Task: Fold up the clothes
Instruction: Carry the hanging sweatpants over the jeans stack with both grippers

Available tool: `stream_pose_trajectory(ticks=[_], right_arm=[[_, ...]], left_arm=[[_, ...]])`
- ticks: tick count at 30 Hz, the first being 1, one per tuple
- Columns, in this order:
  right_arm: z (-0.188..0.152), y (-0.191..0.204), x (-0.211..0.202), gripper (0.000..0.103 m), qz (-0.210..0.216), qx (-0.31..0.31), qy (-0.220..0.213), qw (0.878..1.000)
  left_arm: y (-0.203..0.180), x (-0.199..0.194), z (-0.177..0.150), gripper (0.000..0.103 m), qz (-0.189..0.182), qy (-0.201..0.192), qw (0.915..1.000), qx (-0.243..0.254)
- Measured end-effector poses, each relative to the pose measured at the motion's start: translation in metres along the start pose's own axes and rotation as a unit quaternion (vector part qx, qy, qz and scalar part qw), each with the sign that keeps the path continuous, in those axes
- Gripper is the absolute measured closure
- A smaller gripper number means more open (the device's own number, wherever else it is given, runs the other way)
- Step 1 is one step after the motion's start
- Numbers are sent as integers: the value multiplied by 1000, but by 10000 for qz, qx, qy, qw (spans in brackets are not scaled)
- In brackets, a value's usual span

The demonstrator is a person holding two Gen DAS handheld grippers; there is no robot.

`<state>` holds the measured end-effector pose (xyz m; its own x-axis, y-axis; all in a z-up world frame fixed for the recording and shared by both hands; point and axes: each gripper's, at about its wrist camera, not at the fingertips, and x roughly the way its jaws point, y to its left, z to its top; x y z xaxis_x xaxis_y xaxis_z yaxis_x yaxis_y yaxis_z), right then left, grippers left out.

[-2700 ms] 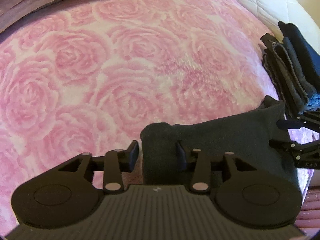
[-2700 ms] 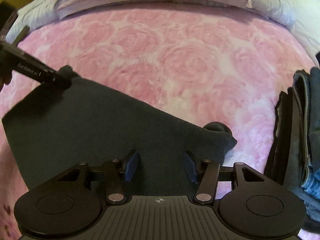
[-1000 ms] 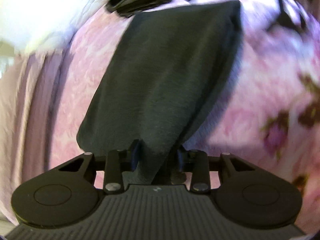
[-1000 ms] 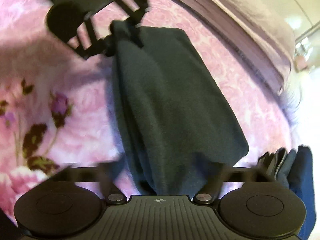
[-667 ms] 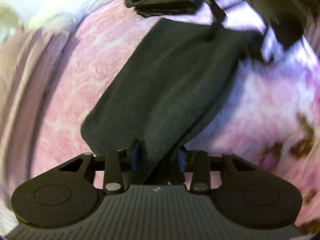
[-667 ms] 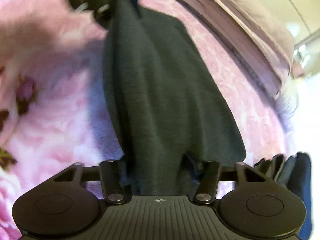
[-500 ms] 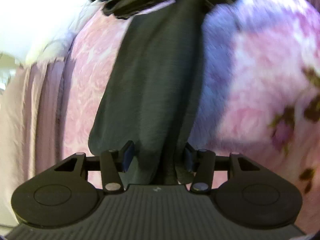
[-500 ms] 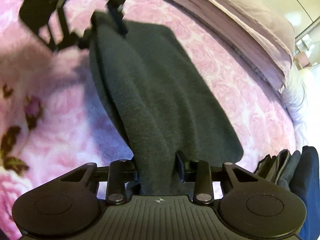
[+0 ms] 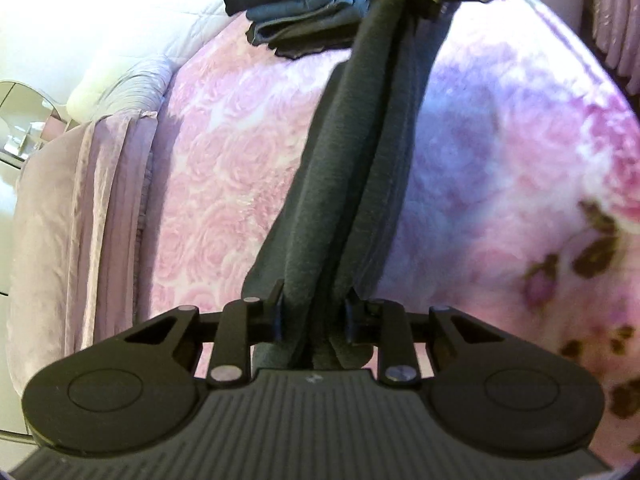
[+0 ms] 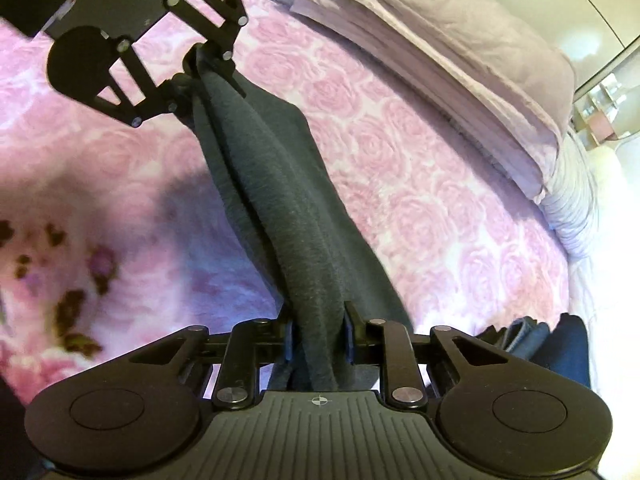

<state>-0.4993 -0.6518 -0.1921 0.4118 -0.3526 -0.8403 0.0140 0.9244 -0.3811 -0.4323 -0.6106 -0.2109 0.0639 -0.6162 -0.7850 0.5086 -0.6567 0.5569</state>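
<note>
With jaws closing on opposite ends, the left gripper (image 9: 312,316) and right gripper (image 10: 316,332) stretch the garment (image 9: 360,168) above the bed (image 9: 224,168), probably mid-fold; next, lay it flat.

Dark grey garment (image 9: 352,184); pink rose-patterned blanket (image 9: 224,168); black grippers.

The folded pile (image 9: 304,4) runs off the top edge, the dark cloth (image 9: 360,168) covering its right side (blanket's (image 9: 580,248) flowers blur).
</note>
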Motion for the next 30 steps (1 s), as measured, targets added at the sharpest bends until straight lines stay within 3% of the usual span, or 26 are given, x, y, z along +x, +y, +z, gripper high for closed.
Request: stream_pose_trajectory(ticks=[6,11,17,24,30], right_arm=[[9,8,-34,83,-38,6,161,9999],[20,-11,-70,83,-445,90,46,9990],[19,-57,-112,83,-1046,130,-192,9942],[-18,-161,-160,83,-1944,-17,-646,9788],[-108,-287,-171,83,-2597,-232,-767,9624]], left_arm=[[-2,-38,-1,80,-16,-206,9997,131],[30,-58,20,80,375,-486,9980,161],[74,-81,73,80,1011,-831,9911,257],[132,-76,193,80,1825,-1266,9744,331],[157,-14,331,80,2236,-1533,9621,288]])
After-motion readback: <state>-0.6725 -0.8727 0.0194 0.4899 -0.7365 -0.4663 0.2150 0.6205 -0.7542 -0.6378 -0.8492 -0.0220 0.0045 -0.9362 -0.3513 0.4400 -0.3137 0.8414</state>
